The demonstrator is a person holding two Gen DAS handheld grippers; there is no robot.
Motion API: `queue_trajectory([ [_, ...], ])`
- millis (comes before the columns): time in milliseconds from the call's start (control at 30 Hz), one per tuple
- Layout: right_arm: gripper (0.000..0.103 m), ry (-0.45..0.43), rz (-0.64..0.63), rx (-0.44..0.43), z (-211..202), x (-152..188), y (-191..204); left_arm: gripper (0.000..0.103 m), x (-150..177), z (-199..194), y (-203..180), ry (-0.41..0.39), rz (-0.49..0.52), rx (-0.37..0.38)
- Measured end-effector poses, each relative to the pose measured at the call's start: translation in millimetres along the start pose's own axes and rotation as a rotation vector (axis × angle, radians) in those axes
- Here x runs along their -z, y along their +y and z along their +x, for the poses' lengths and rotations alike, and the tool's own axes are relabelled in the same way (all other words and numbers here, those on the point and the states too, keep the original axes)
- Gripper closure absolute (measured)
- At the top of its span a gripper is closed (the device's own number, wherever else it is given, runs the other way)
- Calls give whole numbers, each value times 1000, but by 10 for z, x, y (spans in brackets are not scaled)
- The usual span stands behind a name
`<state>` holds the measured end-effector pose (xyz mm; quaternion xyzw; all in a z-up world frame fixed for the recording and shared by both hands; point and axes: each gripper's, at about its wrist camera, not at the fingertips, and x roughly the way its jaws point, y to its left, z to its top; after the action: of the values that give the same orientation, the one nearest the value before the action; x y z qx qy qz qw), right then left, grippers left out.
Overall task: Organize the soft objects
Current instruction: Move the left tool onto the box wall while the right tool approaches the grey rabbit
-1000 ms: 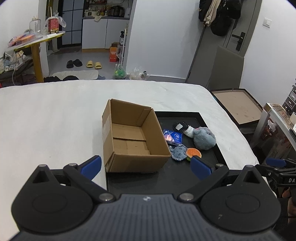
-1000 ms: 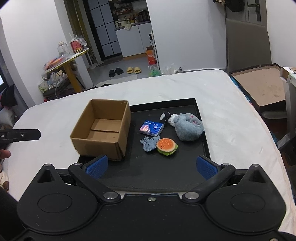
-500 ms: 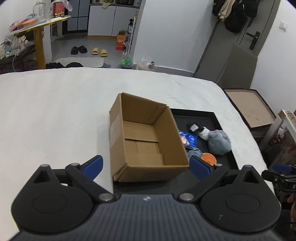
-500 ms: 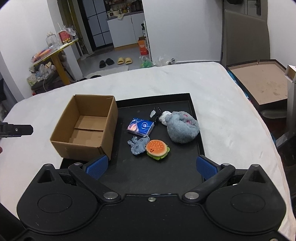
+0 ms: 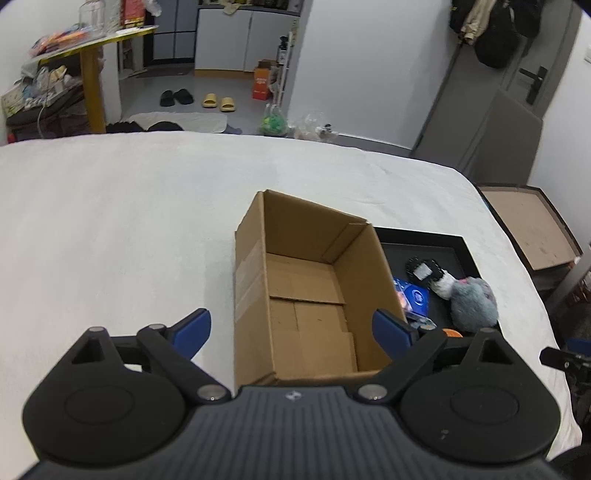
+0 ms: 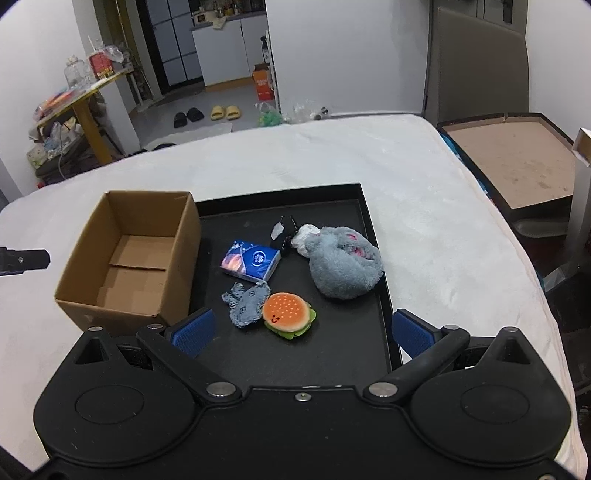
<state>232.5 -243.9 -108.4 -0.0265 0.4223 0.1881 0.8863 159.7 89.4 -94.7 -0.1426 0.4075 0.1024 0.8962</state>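
A burger plush [image 6: 289, 313] is lying on the black tray [image 6: 373, 236], the cardboard box [image 6: 129, 254] at its nine o'clock. Right gripper [image 6: 301, 330] is hovering wide and empty; left gripper [image 5: 291, 328] is closing, pads straddling the box.

a: what's past the bed [image 5: 110, 229]?

b: at ten o'clock a yellow table [image 5: 92, 55] piled with clutter, a jar [image 5: 90, 14] on top. at twelve, black slippers [image 5: 176, 97] just beside yellow slippers [image 5: 218, 102] on the floor, with white cabinets [image 5: 236, 40] behind them.

a: and that orange thing?

b: an orange box [image 6: 263, 84] by the wall, a green bag [image 5: 273, 123] near it. at two o'clock a grey door [image 5: 532, 85], coats [image 5: 491, 29] hanging at one. at three, a brown board [image 6: 513, 162].
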Motion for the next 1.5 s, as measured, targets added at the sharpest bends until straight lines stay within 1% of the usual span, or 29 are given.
queue_trajectory([
  [133,0,21,-16,16,157,-28,-4,16,-19,131,48,8,-26,-34],
  [300,0,54,-17,21,372,-60,-21,26,-22,281,80,26,-54,-76],
  [533,0,94,-50,50,709,-71,-3,36,5,460,112,54,-33,-130],
  [600,0,91,-60,74,815,-84,-14,44,5,531,131,69,-40,-124],
  [633,0,90,-58,83,862,-91,-21,46,6,568,134,75,-45,-122],
  [700,0,92,-45,87,961,-115,-57,54,6,638,133,87,-46,-120],
  [733,0,95,-43,92,1017,-135,-69,56,4,663,136,94,-46,-118],
  [800,0,105,-54,111,1127,-167,-97,64,8,721,151,109,-45,-114],
  [833,0,108,-64,120,1181,-184,-103,66,11,759,155,115,-46,-115],
  [900,0,112,-80,135,1278,-225,-130,78,23,818,183,121,-46,-136],
  [967,0,113,-80,140,1384,-271,-162,79,28,845,208,123,-54,-123],
  [1033,0,119,-77,146,1492,-300,-185,82,31,888,214,143,-51,-125],
  [1067,0,128,-81,150,1547,-309,-189,84,34,919,222,161,-50,-122],
  [1167,0,138,-102,165,1669,-333,-194,86,39,1025,246,228,-59,-74],
  [1267,0,137,-113,182,1733,-338,-206,86,27,1054,234,241,-27,-69],
  [1400,0,163,-107,193,1835,-349,-244,86,-20,1119,300,260,-37,-49],
  [1500,0,166,-101,211,1895,-370,-251,86,-68,1161,322,267,-20,-42],
])
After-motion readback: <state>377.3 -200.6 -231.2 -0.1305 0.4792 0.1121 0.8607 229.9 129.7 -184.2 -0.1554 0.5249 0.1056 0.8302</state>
